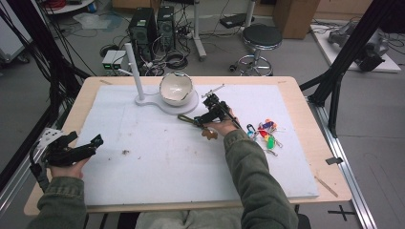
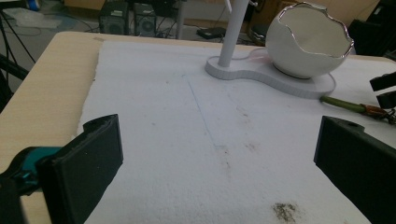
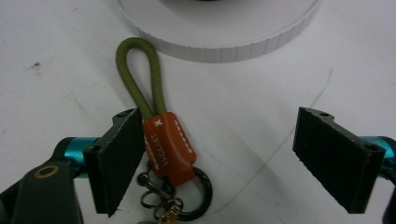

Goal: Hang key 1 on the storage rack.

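Lying on the white mat point(image 1: 157, 157) that covers the counter point(image 1: 315, 143), the keychain point(image 3: 161, 140) is just in front of the white stand point(image 1: 165, 102) that carries the egg-shaped bowl point(image 1: 175, 88). It has a green cord loop point(image 3: 137, 74), an orange leather tab point(image 3: 169, 144) and a black ring with small clips point(image 3: 187, 200).

The right gripper point(image 3: 224, 158) is low over it with its fingers point(image 3: 119, 156) wide open; the left finger touches or nearly touches the tab, the other is well apart, and nothing is held. The left gripper point(image 2: 219, 163) rests at the left edge of the mat, also wide open and empty.

I judge the keychain to be light and floppy: the cord is soft and will bend, and the metal parts will hang and swing when it is lifted. The tab looks to be the firmest, flattest part, so it seems the best place to take hold; the cord could slip or twist.

The right gripper view gives the stitching and the clips clearly, while in the high view the keychain is small and partly behind the hand point(image 1: 217, 125). The high view adds a heap of colourful keychains point(image 1: 266, 133) to the right. The left gripper view gives the broken-shell rim of the bowl and the pole point(image 2: 233, 32).
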`<state>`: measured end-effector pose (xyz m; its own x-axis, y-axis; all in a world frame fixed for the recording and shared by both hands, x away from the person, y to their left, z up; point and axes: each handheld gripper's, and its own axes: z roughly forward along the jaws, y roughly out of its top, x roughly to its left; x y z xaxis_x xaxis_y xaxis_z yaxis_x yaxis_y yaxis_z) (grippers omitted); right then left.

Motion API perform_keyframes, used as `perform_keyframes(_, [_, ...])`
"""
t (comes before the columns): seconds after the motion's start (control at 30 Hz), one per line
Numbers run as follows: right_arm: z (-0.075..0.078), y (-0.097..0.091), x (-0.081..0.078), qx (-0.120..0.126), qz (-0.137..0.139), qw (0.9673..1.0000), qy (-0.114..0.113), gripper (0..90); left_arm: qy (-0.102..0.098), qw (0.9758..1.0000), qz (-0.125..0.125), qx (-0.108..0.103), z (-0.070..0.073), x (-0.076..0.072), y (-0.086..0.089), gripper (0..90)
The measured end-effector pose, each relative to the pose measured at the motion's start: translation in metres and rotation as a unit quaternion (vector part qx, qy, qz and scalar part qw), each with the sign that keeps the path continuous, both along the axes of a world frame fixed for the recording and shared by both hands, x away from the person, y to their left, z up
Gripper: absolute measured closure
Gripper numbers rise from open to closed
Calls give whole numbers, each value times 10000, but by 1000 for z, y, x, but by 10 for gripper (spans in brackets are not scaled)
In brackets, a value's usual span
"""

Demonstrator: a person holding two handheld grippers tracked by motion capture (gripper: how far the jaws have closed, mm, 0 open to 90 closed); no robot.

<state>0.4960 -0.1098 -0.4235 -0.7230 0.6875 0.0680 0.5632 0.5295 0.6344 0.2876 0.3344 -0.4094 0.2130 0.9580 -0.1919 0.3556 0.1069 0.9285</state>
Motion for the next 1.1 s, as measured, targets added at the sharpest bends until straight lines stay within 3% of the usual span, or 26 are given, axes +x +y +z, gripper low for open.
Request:
perform_keyframes(0.37, [-3, 3, -1, -20, 233, 9996, 177, 378, 14, 10000, -39, -18, 0, 0, -1, 17])
perform_keyframes(0.6, [-7, 8, -4, 4, 565, 9978, 359, 547, 24, 10000, -58, -30, 0, 1, -1, 17])
perform_keyframes(0.67, [-6, 8, -4, -31, 537, 9980, 323, 626, 27, 10000, -71, -47, -1, 1, -1, 17])
perform_keyframes(0.93, [-1, 7, -7, 25, 433, 9983, 377, 758, 23, 9999, -103, -63, -1, 2, -2, 17])
perform_keyframes(1.1, [1, 5, -7, 73, 361, 9985, 408, 778, 24, 9999, -108, -66, -1, 2, -2, 17])
